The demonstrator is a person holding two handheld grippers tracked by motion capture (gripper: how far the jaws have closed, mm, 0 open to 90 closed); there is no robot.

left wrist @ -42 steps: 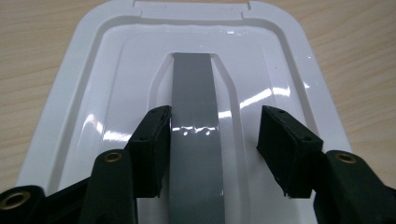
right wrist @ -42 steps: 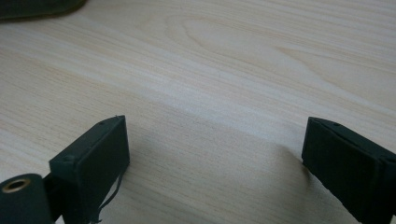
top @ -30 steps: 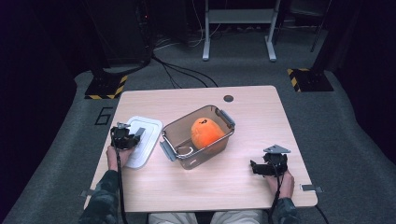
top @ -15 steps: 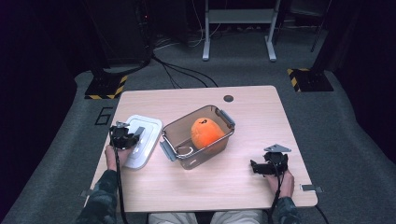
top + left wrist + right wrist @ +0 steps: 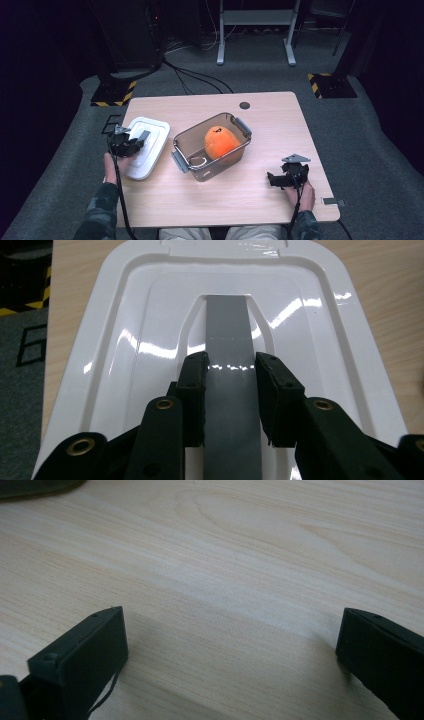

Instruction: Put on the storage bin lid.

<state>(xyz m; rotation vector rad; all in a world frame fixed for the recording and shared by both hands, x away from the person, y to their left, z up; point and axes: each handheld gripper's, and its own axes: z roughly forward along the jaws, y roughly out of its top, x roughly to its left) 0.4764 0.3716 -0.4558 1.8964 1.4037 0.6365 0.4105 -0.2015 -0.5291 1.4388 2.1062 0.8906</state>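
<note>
A white lid (image 5: 152, 142) lies at the table's left, next to a clear brown box (image 5: 186, 137) that holds an orange plush toy (image 5: 221, 141). My left gripper (image 5: 141, 139) is over the lid's near end. In the left gripper view the gripper (image 5: 230, 365) is shut on the lid's (image 5: 130, 340) grey handle strip (image 5: 227, 325), with the pads against its two sides. My right gripper (image 5: 272, 179) rests low at the table's front right. Its jaws (image 5: 232, 625) have just been opening and stand wide over bare wood (image 5: 250, 540), with nothing between them.
A small white ring (image 5: 197, 161) lies in the box's near corner. A dark round cable hole (image 5: 244, 105) sits at the table's far edge. A small grey tag (image 5: 332, 201) lies at the front right corner. Cables and striped stand feet (image 5: 112, 92) are on the floor behind.
My left gripper has risen a little, still shut on the lid's handle, and the lid's near end has come up with it. The right hand has stayed in place.
</note>
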